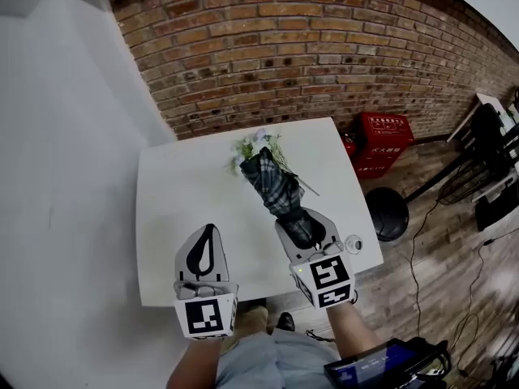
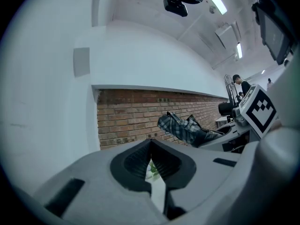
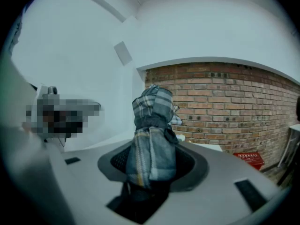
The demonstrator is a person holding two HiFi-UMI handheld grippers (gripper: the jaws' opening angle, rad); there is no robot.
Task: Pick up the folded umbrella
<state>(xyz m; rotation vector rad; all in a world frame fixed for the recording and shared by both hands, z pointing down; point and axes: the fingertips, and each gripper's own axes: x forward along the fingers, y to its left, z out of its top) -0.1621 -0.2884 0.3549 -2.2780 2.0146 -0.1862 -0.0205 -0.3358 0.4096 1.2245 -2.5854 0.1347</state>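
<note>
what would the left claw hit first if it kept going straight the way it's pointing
Probably the brick wall: the left claw, tips together and empty, is held above the table and aims at the bricks with nothing between. The flowers sit lower and to its right, though depth is unclear.

Head view, three o'clock: the red rectangular metal box standing against the brick wall bears white Chinese print in two lines. The lower, larger line reads roughly "灭火器箱", first character uncertain; the upper line is too small to read. Right gripper view, four o'clock: the same box shows white print, illegible.

Head view, seven and five o'clock: the left white cube and right white cube carry black-and-white square coded markers, no letters.
</note>
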